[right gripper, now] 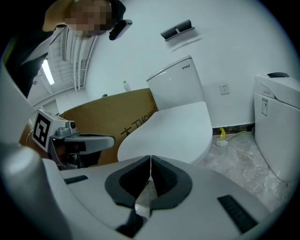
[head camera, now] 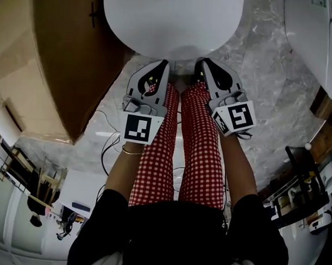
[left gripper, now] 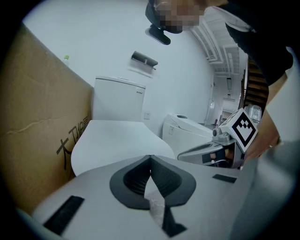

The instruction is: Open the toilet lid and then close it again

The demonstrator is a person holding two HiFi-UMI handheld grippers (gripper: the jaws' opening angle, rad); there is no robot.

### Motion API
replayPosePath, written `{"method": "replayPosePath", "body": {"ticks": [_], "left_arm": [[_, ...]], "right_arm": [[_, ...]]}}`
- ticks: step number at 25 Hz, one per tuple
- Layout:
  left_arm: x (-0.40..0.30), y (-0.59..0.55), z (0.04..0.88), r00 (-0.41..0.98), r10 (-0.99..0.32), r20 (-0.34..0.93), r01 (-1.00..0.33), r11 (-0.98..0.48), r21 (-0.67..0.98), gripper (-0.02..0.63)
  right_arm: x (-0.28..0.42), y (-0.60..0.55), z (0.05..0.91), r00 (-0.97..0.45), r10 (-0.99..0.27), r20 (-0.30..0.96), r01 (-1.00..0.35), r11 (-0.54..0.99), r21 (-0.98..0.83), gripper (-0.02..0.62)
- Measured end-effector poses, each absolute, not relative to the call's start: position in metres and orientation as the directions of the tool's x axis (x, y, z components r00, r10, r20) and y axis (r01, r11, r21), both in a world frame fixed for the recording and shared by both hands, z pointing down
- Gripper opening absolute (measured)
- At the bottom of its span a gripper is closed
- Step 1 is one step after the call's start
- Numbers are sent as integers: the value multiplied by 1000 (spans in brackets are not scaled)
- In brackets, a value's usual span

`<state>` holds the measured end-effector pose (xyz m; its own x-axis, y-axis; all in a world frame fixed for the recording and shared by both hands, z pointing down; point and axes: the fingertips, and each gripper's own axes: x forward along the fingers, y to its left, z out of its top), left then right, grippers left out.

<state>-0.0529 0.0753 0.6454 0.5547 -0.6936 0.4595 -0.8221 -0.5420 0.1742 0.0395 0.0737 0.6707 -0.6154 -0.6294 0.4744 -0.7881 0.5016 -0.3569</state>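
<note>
Just left of the left hand-held gripper [head camera: 163, 64] stands a big cardboard box [head camera: 54, 60], close against the toilet. It leaves that side little room, so a wide swing there would likely knock it. The left hand-held gripper is clenched on nothing, its jaws meeting tip to tip. Straight ahead of both tips, near but not touching, lies the lid [head camera: 172, 21], flat down, with the tank [left gripper: 117, 98] behind it. The right hand-held gripper [head camera: 203, 61] is likewise clenched and empty. With both jaws closed, neither can pinch the lid's front edge. Unless one opens or hooks under the rim, I judge it would slide off the smooth plastic. A weak hold could also let the lid drop and slam on the way up or down. Right of the right hand-held gripper, well apart, stands a second toilet [head camera: 316, 36] on the marbled floor [head camera: 265, 105], out of the way.
</note>
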Motion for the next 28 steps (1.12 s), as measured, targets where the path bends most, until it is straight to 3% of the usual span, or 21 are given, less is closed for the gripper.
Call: {"method": "replayPosePath", "body": {"ticks": [21, 28], "left_arm": [[-67, 92, 649, 572, -683, 455, -816, -529, 233, 3], [-66, 98, 642, 608, -644, 464, -778, -600, 186, 3]], "right_arm": [[36, 88, 724, -552, -606, 573, -830, 465, -308, 20], [32, 85, 728, -527, -609, 593, -844, 455, -283, 20]]}}
